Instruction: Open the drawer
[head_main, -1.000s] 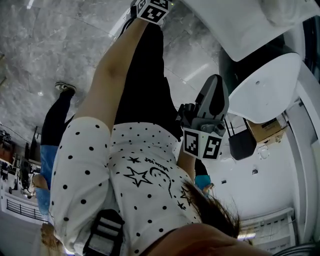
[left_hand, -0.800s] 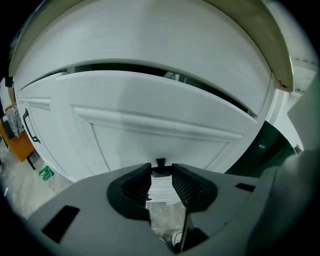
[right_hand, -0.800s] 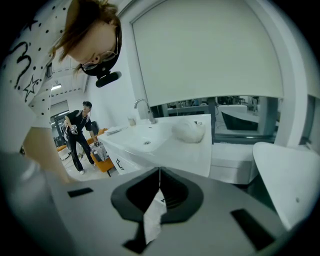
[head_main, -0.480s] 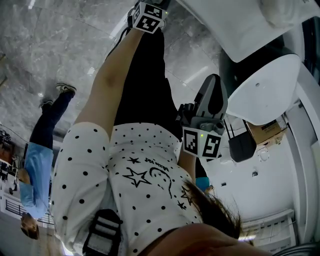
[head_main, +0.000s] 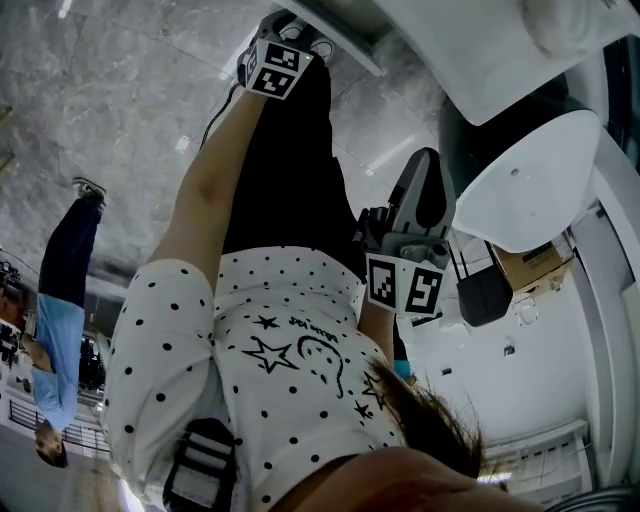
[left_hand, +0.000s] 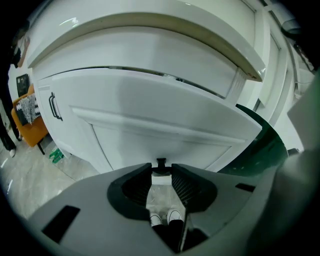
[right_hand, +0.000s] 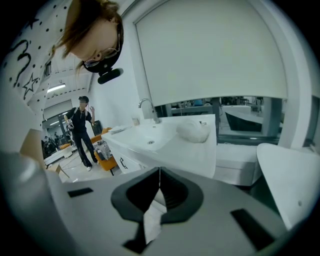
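Left gripper (left_hand: 161, 170) pinches the small black handle (left_hand: 161, 162) on the white drawer (left_hand: 165, 117). Right gripper (right_hand: 160, 174) is closed on nothing, facing a white sink counter (right_hand: 200, 150) with a tap (right_hand: 148, 107). The floor (head_main: 100, 90) is grey marble.

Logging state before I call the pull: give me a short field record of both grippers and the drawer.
left gripper: jaws on the drawer handle, a small black pull at their tips
drawer front: white panel, looks partly out, dark gap along its top edge
right gripper: jaws together, empty, facing a sink counter
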